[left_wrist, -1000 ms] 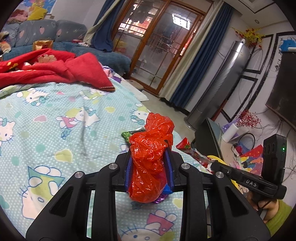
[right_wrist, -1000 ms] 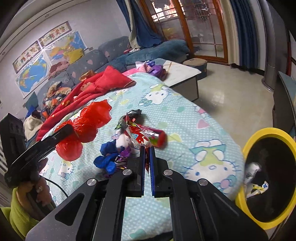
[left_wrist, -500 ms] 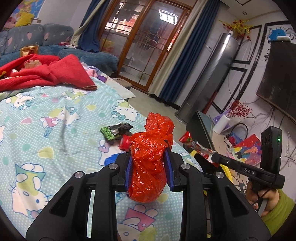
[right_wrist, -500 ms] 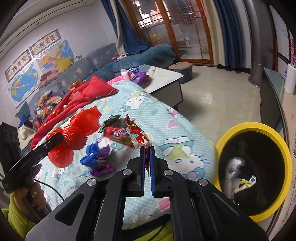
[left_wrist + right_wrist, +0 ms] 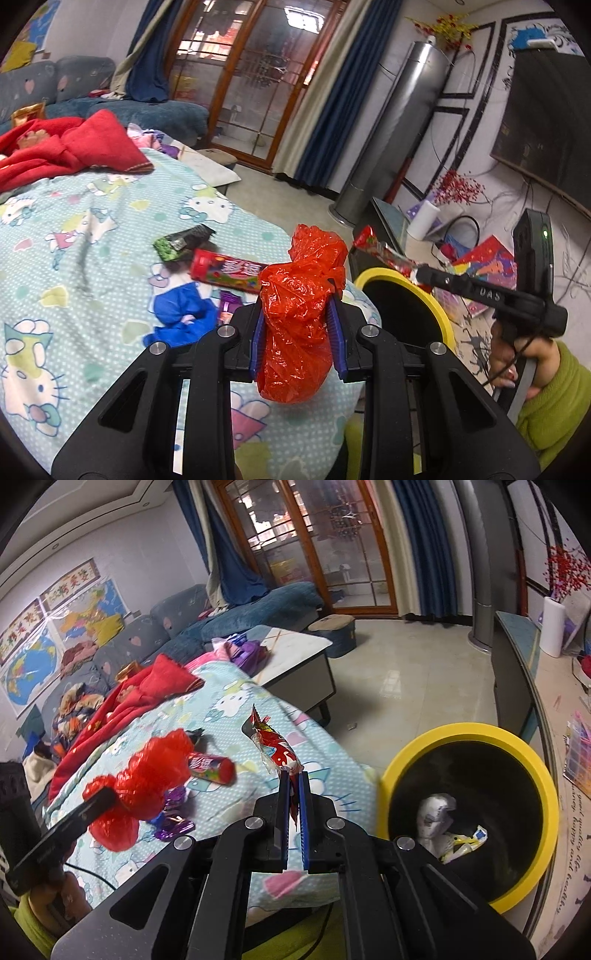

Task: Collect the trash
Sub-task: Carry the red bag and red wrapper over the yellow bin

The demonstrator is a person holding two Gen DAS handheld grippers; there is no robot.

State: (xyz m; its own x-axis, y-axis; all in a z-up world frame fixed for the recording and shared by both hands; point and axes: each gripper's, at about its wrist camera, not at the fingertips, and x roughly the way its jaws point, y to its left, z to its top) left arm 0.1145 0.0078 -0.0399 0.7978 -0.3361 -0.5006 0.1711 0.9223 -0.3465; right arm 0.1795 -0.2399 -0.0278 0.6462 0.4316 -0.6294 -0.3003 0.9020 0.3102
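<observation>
My left gripper (image 5: 297, 314) is shut on a crumpled red plastic bag (image 5: 301, 317), held above the bed's near edge; the bag also shows in the right wrist view (image 5: 147, 775). My right gripper (image 5: 293, 775) is shut on a red snack wrapper (image 5: 275, 749), held in the air just left of the yellow-rimmed black bin (image 5: 532, 760). In the left wrist view the wrapper (image 5: 384, 253) hangs over the bin's rim (image 5: 388, 275). A red candy tube (image 5: 225, 271), a green-black wrapper (image 5: 181, 240), a blue wrapper (image 5: 181, 314) and a purple wrapper (image 5: 171, 821) lie on the bed.
The bed has a Hello Kitty sheet (image 5: 74, 236) with a red blanket (image 5: 70, 151) at its far end. The bin holds white and yellow trash (image 5: 439, 819). A low table (image 5: 295, 657), a sofa (image 5: 177, 616) and a TV stand (image 5: 517, 664) surround the tiled floor.
Both grippers have swung to the right, towards the bin, with their loads still held. The candy tube and wrappers on the bed have stayed in place.
</observation>
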